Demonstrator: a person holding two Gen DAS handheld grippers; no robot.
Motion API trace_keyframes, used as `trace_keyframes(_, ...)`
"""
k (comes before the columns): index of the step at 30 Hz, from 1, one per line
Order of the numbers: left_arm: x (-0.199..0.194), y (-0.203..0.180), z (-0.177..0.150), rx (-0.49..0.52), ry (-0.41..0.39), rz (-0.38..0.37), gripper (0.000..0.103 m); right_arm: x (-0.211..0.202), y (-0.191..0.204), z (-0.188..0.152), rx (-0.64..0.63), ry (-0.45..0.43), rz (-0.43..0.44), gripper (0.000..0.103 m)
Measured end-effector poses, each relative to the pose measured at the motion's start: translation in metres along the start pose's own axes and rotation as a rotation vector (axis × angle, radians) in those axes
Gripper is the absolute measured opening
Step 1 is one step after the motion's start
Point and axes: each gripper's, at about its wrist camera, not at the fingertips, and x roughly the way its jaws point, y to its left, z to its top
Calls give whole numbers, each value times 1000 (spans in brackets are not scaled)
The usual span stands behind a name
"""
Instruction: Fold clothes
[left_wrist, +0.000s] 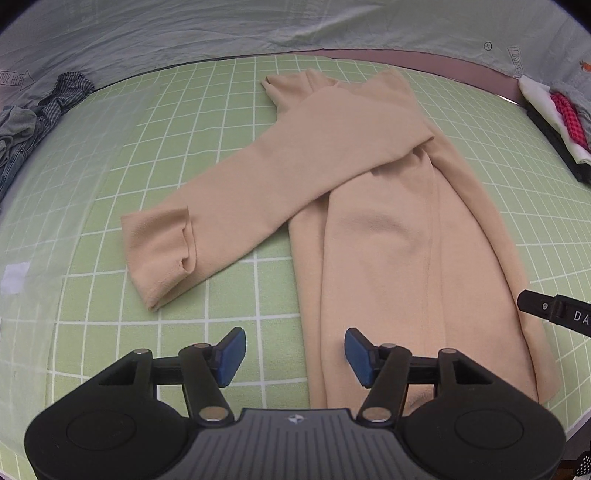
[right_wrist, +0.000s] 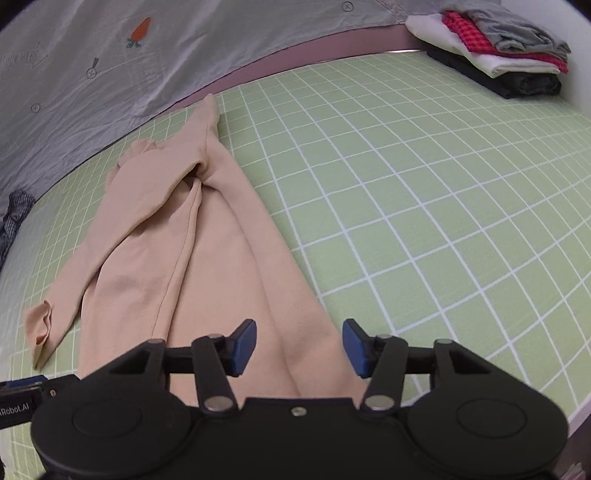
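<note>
Midway, we judge: our beige garment (left_wrist: 388, 221) lies narrowed, its sleeve (left_wrist: 229, 221) toward eight o'clock; left gripper (left_wrist: 295, 356) and right gripper (right_wrist: 299, 349) hover released, and the sleeve needs tucking in.

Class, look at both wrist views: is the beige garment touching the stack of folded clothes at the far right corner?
Apart. In the right wrist view, a wide stretch of bare green grid mat separates the beige garment from the stack of folded clothes.

- Your left gripper (left_wrist: 295, 356): jaws spread wide, blue pads (left_wrist: 232, 354) apart, nothing between them, held low and level.
- Your right gripper (right_wrist: 299, 349): jaws likewise wide, blue pads (right_wrist: 356, 349) empty, pointing forward beside the left.
</note>
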Motion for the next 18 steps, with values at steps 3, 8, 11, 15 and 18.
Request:
trace_keyframes(3, 5, -5, -5, -2, 23, 4, 60, -4, 11, -2, -124, -33, 3, 29)
trace_keyframes(8, 10, -9, -9, 1, 40, 16, 61, -2, 23, -6, -235, -47, 17, 17)
trace_keyframes(11, 11, -8, -10, -3, 46, 12, 62, -1, 22, -7, -231, -44, 8, 17)
trace_keyframes(15, 11, -4, -9, -8, 53, 5, 65, 1, 22, -9, -226, -41, -3, 15)
trace_keyframes(18, 11, -1, -9, -11, 59, -8, 65, 2, 21, -10, -223, -38, -12, 3)
